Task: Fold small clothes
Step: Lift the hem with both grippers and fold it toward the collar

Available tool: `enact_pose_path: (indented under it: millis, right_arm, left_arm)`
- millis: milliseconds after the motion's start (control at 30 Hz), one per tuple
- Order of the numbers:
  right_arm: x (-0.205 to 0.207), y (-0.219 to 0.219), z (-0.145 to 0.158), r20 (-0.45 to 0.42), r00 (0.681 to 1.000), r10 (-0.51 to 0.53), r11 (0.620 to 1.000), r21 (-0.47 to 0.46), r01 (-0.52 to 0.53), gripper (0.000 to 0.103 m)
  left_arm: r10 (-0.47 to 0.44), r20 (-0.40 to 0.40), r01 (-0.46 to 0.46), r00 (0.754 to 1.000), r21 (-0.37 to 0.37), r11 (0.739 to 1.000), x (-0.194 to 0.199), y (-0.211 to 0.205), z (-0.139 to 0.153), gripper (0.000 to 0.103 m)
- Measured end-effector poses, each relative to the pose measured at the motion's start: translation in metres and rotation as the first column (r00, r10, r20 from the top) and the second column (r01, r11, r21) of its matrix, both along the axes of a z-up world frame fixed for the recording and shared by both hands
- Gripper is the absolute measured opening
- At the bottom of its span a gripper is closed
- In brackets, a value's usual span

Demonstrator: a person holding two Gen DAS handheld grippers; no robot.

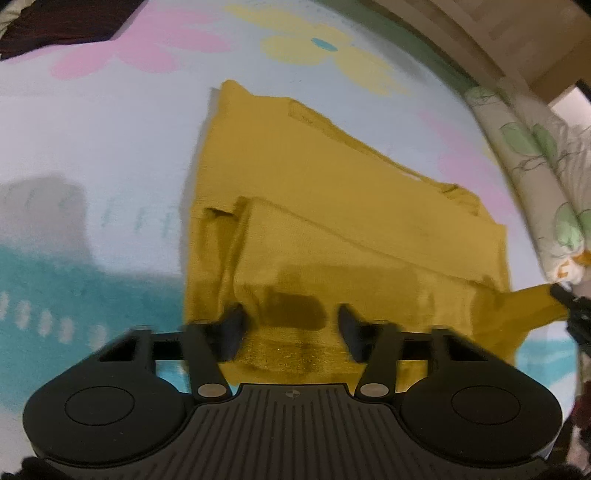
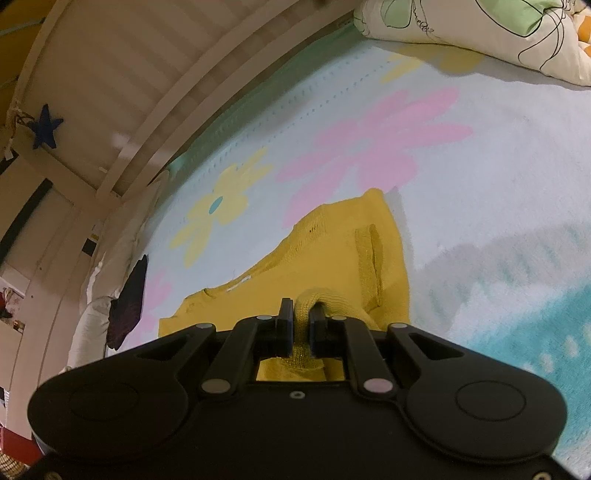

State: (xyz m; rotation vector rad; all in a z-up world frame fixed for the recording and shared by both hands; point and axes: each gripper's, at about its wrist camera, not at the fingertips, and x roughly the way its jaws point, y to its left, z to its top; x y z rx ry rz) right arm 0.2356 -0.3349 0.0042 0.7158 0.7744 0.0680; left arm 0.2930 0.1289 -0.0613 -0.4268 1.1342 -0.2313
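So the mustard-yellow knit garment (image 1: 332,206) was lying mostly flat on a pale blue fleece blanket with pink and yellow flowers (image 1: 110,129), partly folded, with one layer doubled over the near part. In the right wrist view the same knit (image 2: 332,266) had a ribbed edge and a slit-like seam showing near its far corner.

The left gripper (image 1: 291,325) had its black fingers spread wide, sitting over the near edge of the garment with fabric showing between them but nothing pinched. Couldn't tell if the tips were actually touching the cloth, the shot was a bit blurry.

The right gripper (image 2: 303,325) was closed tight on a bunched-up bit of the yellow knit, with a fold poking up between the pads. In the left view it (image 1: 569,299) was at the far right edge, tugging a corner of the fabric out sideways.

A cream pillow with green leaf print (image 2: 480,33) sat at the blanket's far side, and a white slatted bed rail (image 2: 110,92) ran alongside.
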Motion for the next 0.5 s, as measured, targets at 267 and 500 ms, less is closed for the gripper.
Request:
enact_pose_path:
  millis: [267,500]
  right_arm:
    - [-0.002,-0.003,0.0,0.004,1.0,-0.007,1.0,0.007,0.007,0.018]
    - [0.006,-0.011,0.003,0.03,0.998,-0.058,0.997,0.053,0.056,0.018]
  left_arm:
    - [0.059,0.122,-0.039,0.991,-0.162,0.986,-0.006,0.01,0.026,0.005]
    - [0.21,0.234,-0.157,0.949,-0.224,0.962,0.017,0.03,0.06,0.005]
